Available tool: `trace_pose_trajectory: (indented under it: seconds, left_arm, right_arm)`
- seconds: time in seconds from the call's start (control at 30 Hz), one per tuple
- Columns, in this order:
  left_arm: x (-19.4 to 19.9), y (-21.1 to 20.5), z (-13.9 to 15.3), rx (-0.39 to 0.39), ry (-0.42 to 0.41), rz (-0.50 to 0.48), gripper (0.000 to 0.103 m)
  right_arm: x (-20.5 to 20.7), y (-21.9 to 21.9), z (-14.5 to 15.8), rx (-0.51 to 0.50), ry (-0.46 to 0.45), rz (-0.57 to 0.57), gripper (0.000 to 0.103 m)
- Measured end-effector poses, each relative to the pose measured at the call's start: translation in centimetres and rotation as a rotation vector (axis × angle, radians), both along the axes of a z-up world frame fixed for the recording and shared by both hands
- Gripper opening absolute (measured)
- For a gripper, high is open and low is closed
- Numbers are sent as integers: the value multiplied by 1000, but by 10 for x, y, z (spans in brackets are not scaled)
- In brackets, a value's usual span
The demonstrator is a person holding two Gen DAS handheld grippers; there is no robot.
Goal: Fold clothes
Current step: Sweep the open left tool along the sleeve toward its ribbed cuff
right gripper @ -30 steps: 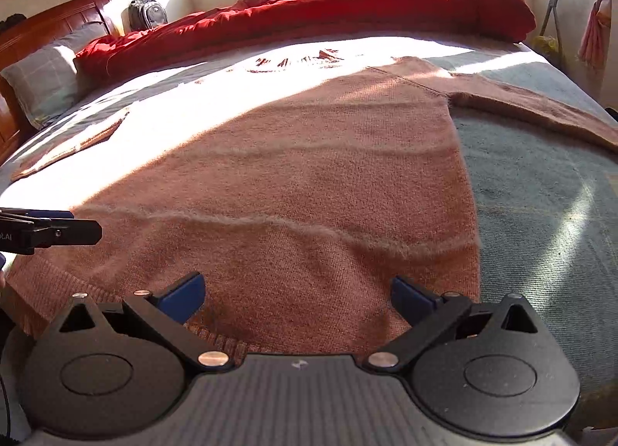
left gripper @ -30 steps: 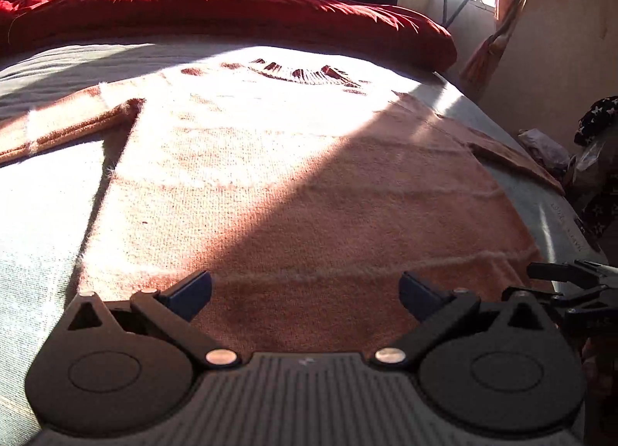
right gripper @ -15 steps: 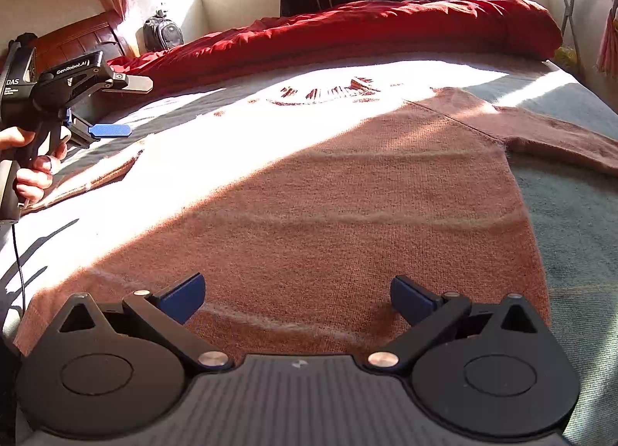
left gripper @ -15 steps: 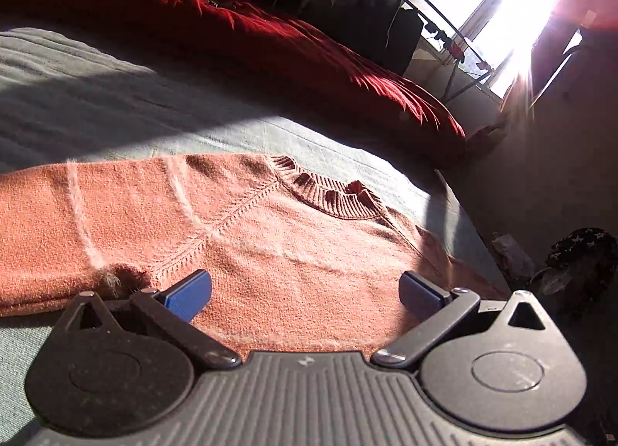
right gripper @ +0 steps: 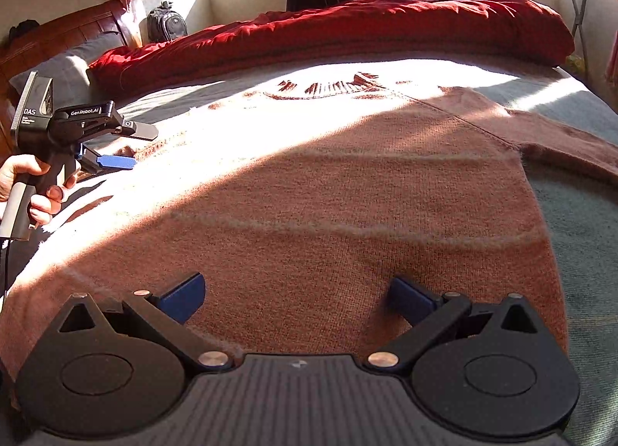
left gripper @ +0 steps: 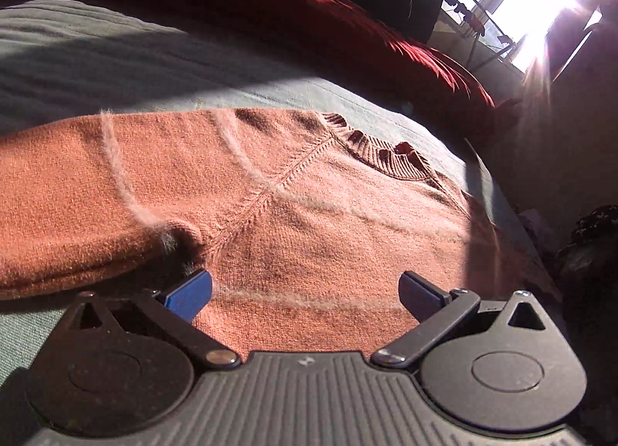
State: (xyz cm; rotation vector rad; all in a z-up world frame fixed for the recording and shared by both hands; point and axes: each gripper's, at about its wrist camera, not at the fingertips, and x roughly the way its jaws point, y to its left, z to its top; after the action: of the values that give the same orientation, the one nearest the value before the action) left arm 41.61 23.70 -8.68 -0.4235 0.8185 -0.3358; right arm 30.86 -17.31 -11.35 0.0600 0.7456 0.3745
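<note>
Currently the orange knit sweater (right gripper: 347, 191) lies spread flat, front up, on the grey-green bed cover (right gripper: 587, 253), neckline toward the red duvet (right gripper: 347, 29) heaped along the far edge. Left side: a hand (right gripper: 27, 187) holds the left gripper (right gripper: 127, 148) low over the sweater's left underarm; its jaws stand apart and hold nothing, and in its own view one blue pad sits just beside the puckered seam where the left sleeve (left gripper: 69, 214) meets the body. Centre: ribbed collar (left gripper: 390, 154) slightly rumpled, body smooth, crossed by pale fuzzy stripes. Right side: the right gripper (right gripper: 295, 297) hangs over the lower body near the hem, jaws apart, empty; the right sleeve (right gripper: 571, 144) runs out flat toward the bed's edge. No fold is made yet, by my reading. Risks: the knit is loose, fluffy and stretchy, so a shallow pinch at the underarm could catch only the top layer and drag the front off the back, leaving a skewed fold; a pinch on the fuzzy stripe may slip or pull fibres. Hard sun glare washes out the upper chest in the right view, which makes edges there difficult to judge. Lifting the sleeve one-sided could also drag the body across the cover, since nothing pins the hem.
</note>
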Motion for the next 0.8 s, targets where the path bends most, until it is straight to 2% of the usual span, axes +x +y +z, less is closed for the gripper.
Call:
trace_pose_trajectory:
  seconds: [0.13, 0.27, 0.37, 0.43, 0.5, 0.53, 0.63, 0.8]
  left_arm:
    - [11, 16, 17, -24, -48, 71, 102]
    - [30, 25, -2, -76, 42, 99, 102]
    - [25, 27, -14, -35, 52, 99, 102]
    - [16, 34, -18, -26, 25, 90, 102]
    - [10, 43, -14, 27, 26, 114, 102]
    - [8, 50, -12, 57, 30, 133, 102]
    - [0, 80, -8, 66, 35, 197, 102]
    - [-19, 143, -7, 13, 37, 339, 102]
  right_arm:
    - [-1, 1, -1, -10, -6, 1, 103]
    - [-2, 7, -3, -45, -14, 1, 103]
    - [-4, 9, -3, -66, -18, 9, 103]
    - [-5, 8, -4, -65, -18, 11, 103]
    - [-5, 7, -4, -63, -17, 10, 103]
    - [-5, 8, -3, -64, -16, 9, 103]
    - [-5, 9, -3, -73, -18, 7, 103]
    - [-6, 10, -3, -83, -18, 7, 103]
